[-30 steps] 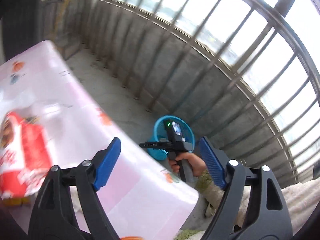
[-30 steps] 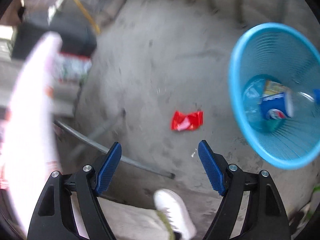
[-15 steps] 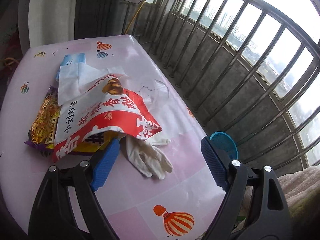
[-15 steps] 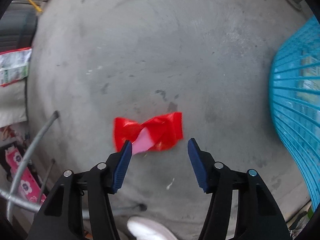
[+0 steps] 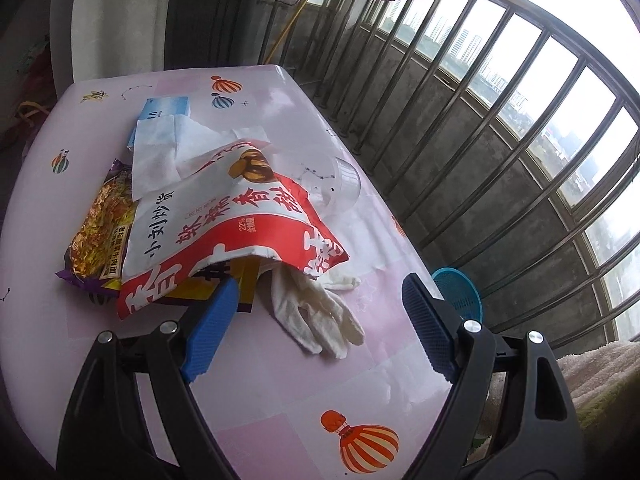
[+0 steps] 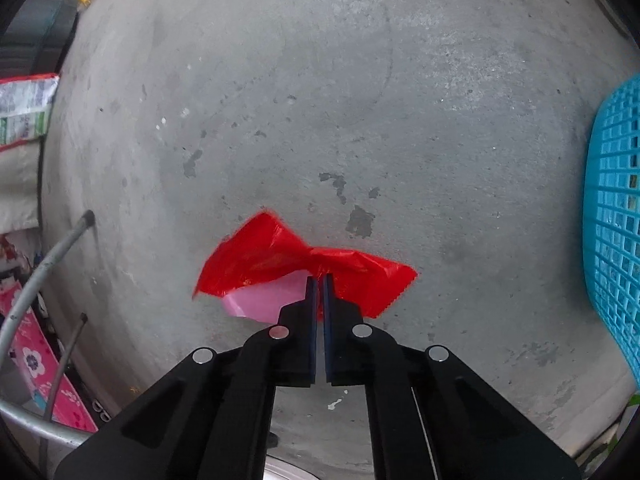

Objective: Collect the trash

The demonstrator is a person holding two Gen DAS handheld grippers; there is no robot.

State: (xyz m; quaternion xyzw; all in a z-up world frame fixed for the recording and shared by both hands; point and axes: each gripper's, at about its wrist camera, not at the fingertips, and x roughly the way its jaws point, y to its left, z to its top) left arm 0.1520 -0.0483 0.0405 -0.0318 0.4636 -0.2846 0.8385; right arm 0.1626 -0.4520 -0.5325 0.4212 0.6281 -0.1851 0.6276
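Right gripper (image 6: 319, 280) clenched on one red wrapper (image 6: 272, 260); left gripper (image 5: 316, 316) released above one white glove (image 5: 316, 312).

Left over table (image 5: 280, 408), right near floor (image 6: 360, 100)

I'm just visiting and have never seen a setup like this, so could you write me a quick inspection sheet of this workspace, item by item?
Surface: pink table printed with balloons; grey concrete floor below.
Job's things: red wrapper on the floor; blue mesh basket to its right.
Clutter: red-and-white snack bag, purple noodle packet, white glove, tissues, clear plastic cup, all on the table.
Grippers: left gripper open above the glove, holding nothing; right gripper shut on the red wrapper.
Cables: nothing seen.
Surroundings: balcony railing with a city view; metal rod beside the floor.
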